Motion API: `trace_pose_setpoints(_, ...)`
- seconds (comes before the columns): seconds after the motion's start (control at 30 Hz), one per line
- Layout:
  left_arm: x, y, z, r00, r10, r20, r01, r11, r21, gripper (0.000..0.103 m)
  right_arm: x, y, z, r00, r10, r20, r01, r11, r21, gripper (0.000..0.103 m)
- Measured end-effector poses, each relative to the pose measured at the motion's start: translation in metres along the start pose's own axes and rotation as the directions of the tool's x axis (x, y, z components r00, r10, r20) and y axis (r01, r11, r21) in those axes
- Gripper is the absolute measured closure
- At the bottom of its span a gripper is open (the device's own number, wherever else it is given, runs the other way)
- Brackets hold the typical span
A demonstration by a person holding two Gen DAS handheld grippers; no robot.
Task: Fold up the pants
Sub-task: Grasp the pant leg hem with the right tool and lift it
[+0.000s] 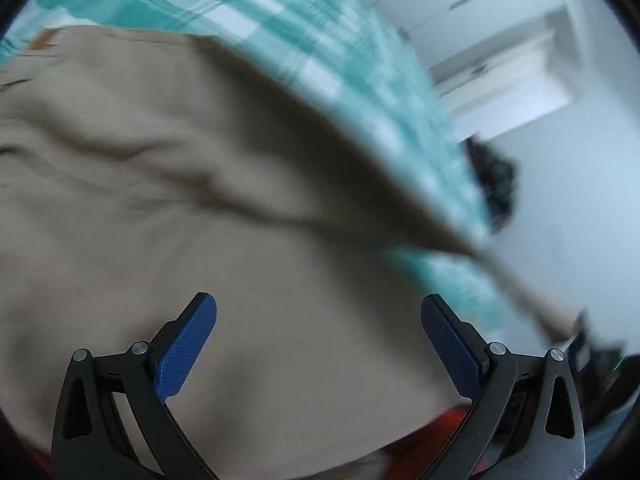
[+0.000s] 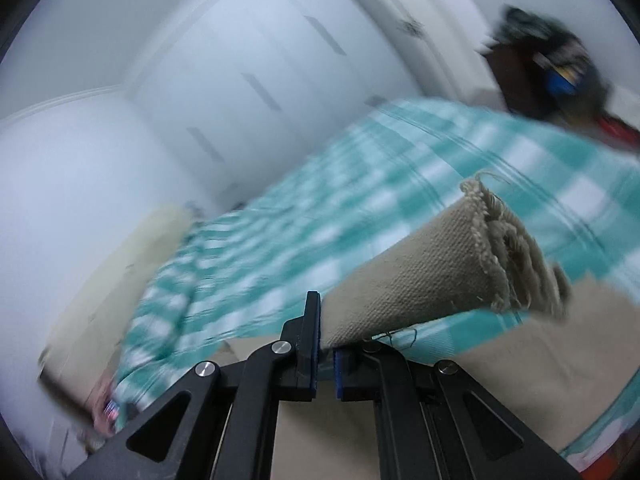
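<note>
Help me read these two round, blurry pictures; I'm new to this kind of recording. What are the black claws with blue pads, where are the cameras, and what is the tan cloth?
No robot here: a person holds a hand-held gripper in each hand, each with two black fingers faced with blue pads. A fisheye camera on each looks forward along its fingers, hence the round, warped views.

The left wrist view shows the left gripper with fingers wide apart, holding nothing, above the tan pants, which lie on a teal checked bedcover.

The right wrist view shows the right gripper shut on the pants' frayed hem, which sticks out beyond the pads over the bedcover. White cupboards stand behind.
</note>
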State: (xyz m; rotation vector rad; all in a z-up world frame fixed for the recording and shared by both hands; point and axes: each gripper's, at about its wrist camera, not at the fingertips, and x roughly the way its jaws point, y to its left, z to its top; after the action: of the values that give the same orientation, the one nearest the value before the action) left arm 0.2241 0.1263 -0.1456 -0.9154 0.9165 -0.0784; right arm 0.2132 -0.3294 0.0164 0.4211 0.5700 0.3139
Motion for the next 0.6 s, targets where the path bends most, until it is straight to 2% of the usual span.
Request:
trace_pose_setpoints(0.07, 0.008, -0.004, 0.021, 0.998, -0.06, 0.013, 0.06, 0.998, -0.033, 0.001, -0.024, 0.016, 0.001, 0.999, 0.051, 0.016, -0.05, 0.998, -0.038, 0.097)
trace_pose_setpoints(0.17, 0.017, -0.001, 0.041, 0.996, -0.086, 0.02, 0.087, 0.993, -0.084, 0.001, -0.056, 0.032, -0.009, 0.996, 0.084, 0.032, -0.081, 0.993, -0.089, 0.097)
trace_pose_setpoints(0.3, 0.02, -0.002, 0.054, 0.996, -0.085, 0.018, 0.087, 0.991, -0.099, 0.001, -0.092, 0.034, -0.02, 0.992, 0.124, 0.025, -0.12, 0.986, -0.114, 0.098)
trace_pose_setpoints(0.37, 0.019, -0.005, 0.061, 0.997, -0.081, -0.001, 0.081, 0.992, -0.093, 0.003, -0.107, 0.032, -0.024, 0.982, 0.188, -0.001, -0.186, 0.975, -0.124, 0.098)
trace_pose_setpoints(0.4, 0.018, -0.006, 0.063, 0.997, -0.071, -0.012, 0.069, 0.993, -0.091, 0.018, -0.115, 0.031, -0.03, 0.975, 0.221, -0.017, -0.221, 0.967, -0.127, 0.098)
trace_pose_setpoints(0.43, 0.02, -0.005, 0.064, 0.998, -0.056, -0.031, 0.053, 0.995, -0.088, 0.072, -0.121, 0.028, -0.031, 0.967, 0.253, -0.038, -0.255, 0.958, -0.131, 0.098)
trace_pose_setpoints(0.47, 0.022, -0.003, 0.062, 0.998, -0.036, -0.059, 0.03, 0.996, -0.089, 0.101, -0.122, 0.022, -0.03, 0.96, 0.271, -0.075, -0.279, 0.95, -0.14, 0.098)
trace_pose_setpoints(0.5, 0.026, 0.0, 0.062, 0.996, -0.004, -0.09, -0.006, 0.995, -0.104, 0.1, -0.121, 0.017, -0.029, 0.96, 0.262, -0.1, -0.275, 0.95, -0.147, 0.098)
trace_pose_setpoints(0.6, 0.017, -0.006, 0.057, 0.999, 0.036, -0.034, -0.039, 0.993, -0.108, 0.1, -0.082, -0.018, -0.011, 0.98, 0.09, -0.178, -0.113, 0.985, -0.128, 0.098)
